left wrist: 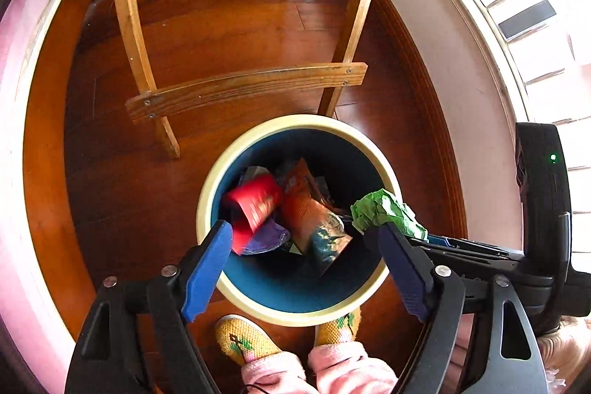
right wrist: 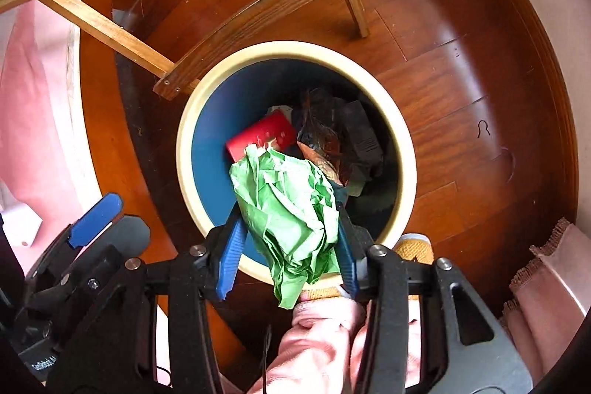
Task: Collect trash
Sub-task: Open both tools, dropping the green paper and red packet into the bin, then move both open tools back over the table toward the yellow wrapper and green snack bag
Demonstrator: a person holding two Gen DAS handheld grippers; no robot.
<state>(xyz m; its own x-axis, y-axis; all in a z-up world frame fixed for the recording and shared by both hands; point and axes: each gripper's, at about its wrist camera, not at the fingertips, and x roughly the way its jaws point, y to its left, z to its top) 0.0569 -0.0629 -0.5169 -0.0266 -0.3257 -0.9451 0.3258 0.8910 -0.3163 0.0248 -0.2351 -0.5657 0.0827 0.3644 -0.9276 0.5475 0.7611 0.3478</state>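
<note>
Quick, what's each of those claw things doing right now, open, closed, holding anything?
Left gripper: open, holding nothing, over the bin.
Right gripper: closed on the green paper, above the bin.

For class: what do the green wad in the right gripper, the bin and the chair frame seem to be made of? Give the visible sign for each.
Green wad: thin matte paper or tissue, by its sharp crumples. Bin: likely plastic, smooth blue wall and cream rim, though the material is uncertain. Chair frame: varnished wood, grain and screw heads visible.
</note>
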